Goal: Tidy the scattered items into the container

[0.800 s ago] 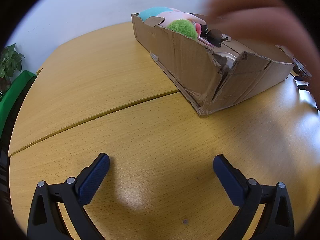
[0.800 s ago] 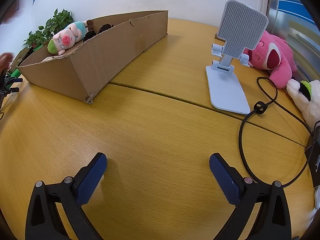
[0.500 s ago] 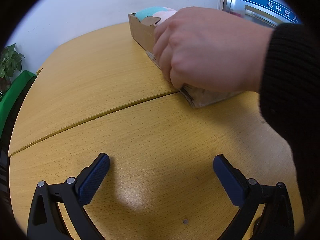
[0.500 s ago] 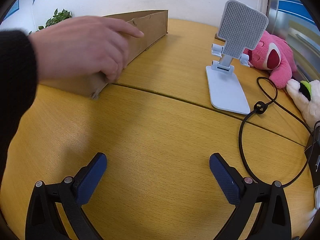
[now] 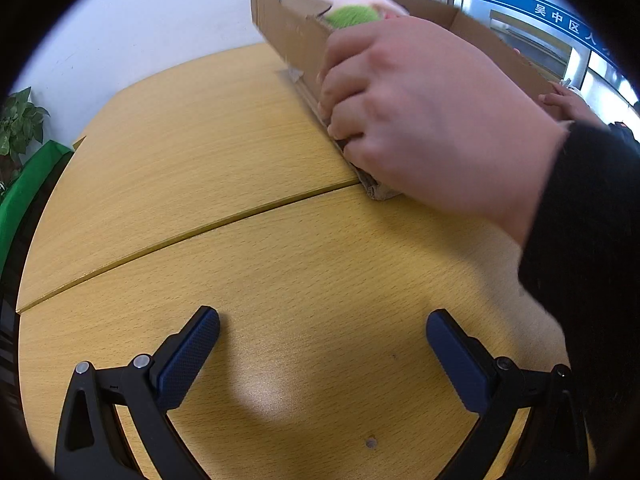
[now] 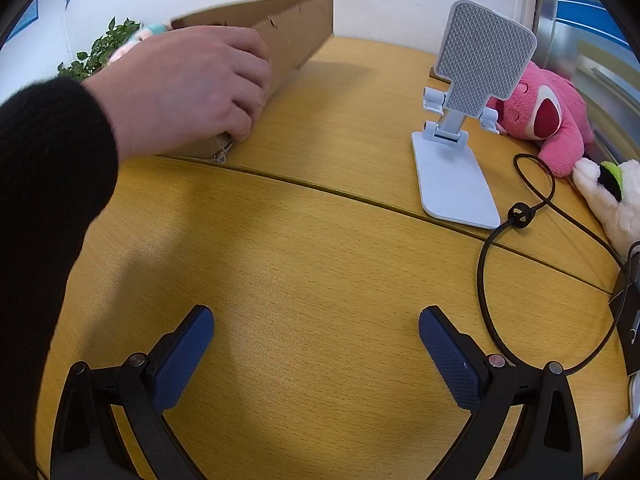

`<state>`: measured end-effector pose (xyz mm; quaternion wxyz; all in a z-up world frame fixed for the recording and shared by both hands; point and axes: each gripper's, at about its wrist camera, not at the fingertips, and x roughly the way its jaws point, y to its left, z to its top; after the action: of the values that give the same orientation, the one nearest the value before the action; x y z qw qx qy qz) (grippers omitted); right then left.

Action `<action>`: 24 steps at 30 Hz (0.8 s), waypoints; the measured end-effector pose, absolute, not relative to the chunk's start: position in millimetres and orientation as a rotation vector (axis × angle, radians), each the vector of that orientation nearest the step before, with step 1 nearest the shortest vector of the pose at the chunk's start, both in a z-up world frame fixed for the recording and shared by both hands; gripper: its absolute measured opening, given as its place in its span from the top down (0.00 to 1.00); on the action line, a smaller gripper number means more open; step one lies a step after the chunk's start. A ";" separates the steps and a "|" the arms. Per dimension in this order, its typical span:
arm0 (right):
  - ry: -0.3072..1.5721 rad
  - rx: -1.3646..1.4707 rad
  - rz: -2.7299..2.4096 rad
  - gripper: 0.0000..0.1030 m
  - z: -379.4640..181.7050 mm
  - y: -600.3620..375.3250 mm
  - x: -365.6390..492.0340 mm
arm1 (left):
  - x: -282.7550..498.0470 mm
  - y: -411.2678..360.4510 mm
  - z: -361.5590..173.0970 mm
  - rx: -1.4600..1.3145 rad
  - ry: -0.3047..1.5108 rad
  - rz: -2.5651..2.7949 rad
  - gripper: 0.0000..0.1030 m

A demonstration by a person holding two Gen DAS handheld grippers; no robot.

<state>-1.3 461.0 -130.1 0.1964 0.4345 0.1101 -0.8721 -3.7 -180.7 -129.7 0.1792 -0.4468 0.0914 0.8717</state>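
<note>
Risk lies mainly with the cardboard box (image 5: 288,36), which a bare hand (image 5: 420,120) grips at its near corner and tips up off the tabletop (image 5: 200,152); if it tilts further, the plush pig (image 5: 348,4) inside could slide out. Both our grippers rest low over bare wood, the left gripper (image 5: 322,338) and the right gripper (image 6: 316,334) each with fingers spread wide and holding nothing. Scattered things lie well apart from the box on the right: a phone stand (image 6: 460,152), a pink plush bear (image 6: 548,116), a white plush toy (image 6: 612,196) and a looped black cable (image 6: 516,216). The hand hides the box corner, motion blur smears the contents, and the white toy is cut off at the edge.
</note>
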 end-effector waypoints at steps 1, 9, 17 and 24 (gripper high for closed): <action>0.308 1.217 -2.442 0.00 -130.1 461.0 -1.3 | -3.2 -180.3 -129.7 -1.263 0.258 2.464 0.00; 0.308 1.217 -2.442 0.00 -130.0 460.6 -1.3 | -3.2 -179.7 -129.5 -1.263 0.259 2.465 0.00; 0.308 1.217 -2.442 0.00 -130.1 460.6 -1.4 | -1.4 -179.0 -129.1 -1.264 0.259 2.465 0.00; 0.308 1.217 -2.441 0.00 -130.2 460.4 -1.6 | -1.7 -178.6 -129.4 -1.263 0.259 2.465 0.00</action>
<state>-1.6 460.4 -130.2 0.1970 0.4345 0.1100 -0.8720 -1.7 -178.6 -129.4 0.1786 -0.4468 0.0917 0.8718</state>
